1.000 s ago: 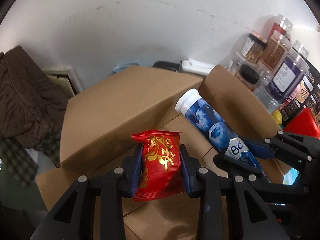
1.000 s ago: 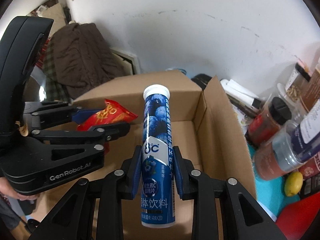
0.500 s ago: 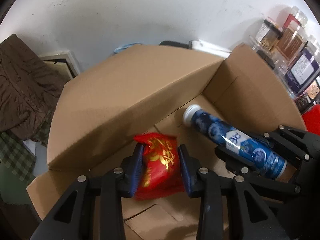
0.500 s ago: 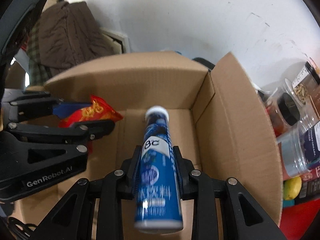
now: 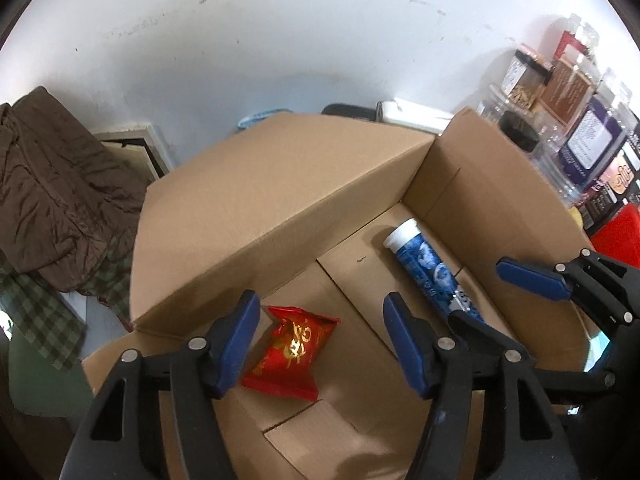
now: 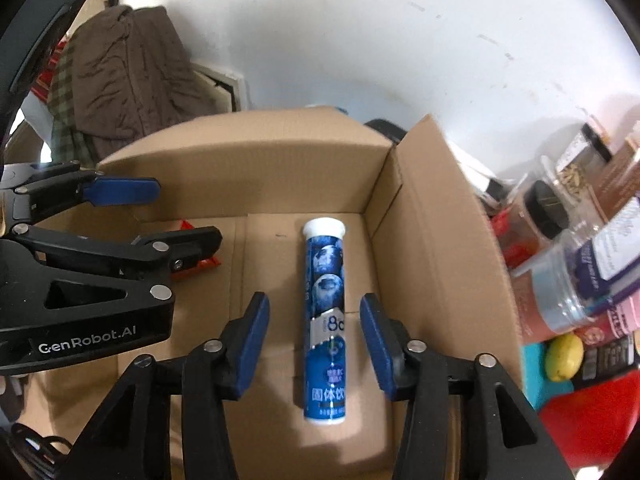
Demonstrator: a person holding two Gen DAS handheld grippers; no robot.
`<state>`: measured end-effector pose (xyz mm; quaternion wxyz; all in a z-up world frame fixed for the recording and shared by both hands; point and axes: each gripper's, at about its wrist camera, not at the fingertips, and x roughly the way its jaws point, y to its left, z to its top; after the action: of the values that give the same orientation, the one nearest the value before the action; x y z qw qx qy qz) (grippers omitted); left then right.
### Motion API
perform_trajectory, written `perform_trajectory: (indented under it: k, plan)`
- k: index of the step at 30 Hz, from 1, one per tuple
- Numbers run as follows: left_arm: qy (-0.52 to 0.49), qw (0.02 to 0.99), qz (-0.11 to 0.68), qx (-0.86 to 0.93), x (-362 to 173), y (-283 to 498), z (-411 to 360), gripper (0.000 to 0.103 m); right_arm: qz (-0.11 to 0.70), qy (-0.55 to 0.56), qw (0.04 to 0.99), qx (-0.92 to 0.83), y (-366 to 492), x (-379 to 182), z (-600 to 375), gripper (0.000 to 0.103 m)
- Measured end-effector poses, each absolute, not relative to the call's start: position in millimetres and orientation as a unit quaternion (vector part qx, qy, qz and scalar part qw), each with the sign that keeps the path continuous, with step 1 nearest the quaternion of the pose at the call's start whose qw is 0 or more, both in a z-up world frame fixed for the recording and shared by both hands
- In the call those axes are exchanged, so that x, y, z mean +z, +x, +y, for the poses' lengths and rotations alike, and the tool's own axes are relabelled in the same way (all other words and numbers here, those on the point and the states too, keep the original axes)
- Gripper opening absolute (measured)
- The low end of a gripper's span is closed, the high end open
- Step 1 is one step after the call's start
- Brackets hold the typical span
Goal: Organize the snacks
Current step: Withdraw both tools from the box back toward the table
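Note:
A red snack packet (image 5: 294,354) with gold print lies on the floor of an open cardboard box (image 5: 280,200). My left gripper (image 5: 322,344) is open just above it, jaws wide apart. A blue tube (image 6: 326,320) with a white cap lies flat on the box floor near the right wall. My right gripper (image 6: 314,340) is open over it, a pad on each side and clear of it. The tube also shows in the left wrist view (image 5: 428,268), with the right gripper (image 5: 508,300) beside it. The left gripper (image 6: 160,216) shows in the right wrist view, hiding most of the packet (image 6: 200,264).
Several jars and bottles (image 6: 580,240) stand to the right of the box, with a yellow lemon-like object (image 6: 564,356) and a red item (image 6: 592,424). Brown clothing (image 5: 48,184) hangs at the left. A white wall (image 5: 280,40) is behind the box.
Both grippers lowered into the box and opened. The red packet and the blue tube left the jaws and now lie on the box floor.

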<state>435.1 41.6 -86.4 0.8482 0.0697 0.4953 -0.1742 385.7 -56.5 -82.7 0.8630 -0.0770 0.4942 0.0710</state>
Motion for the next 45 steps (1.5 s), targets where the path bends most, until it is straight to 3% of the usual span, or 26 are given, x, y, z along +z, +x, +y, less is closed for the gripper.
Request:
perform_trajectory:
  k: [17,27,35,45]
  plan:
    - [0.072,0.894,0.400,-0.189,-4,362,63,0.064,0.412,-0.051,0.908,0.047,320,-5,-63,0.057]
    - [0.073,0.915,0.351,-0.188,45,296,83,0.064,0.364,-0.050,0.929,0.045,261,38,-54,0.067]
    - [0.072,0.927,0.315,-0.188,66,236,95,0.075,0.330,-0.052,0.941,0.051,206,60,-47,0.073]
    - [0.067,0.928,0.307,-0.200,61,177,113,0.076,0.318,-0.051,0.945,0.053,148,58,-31,0.076]
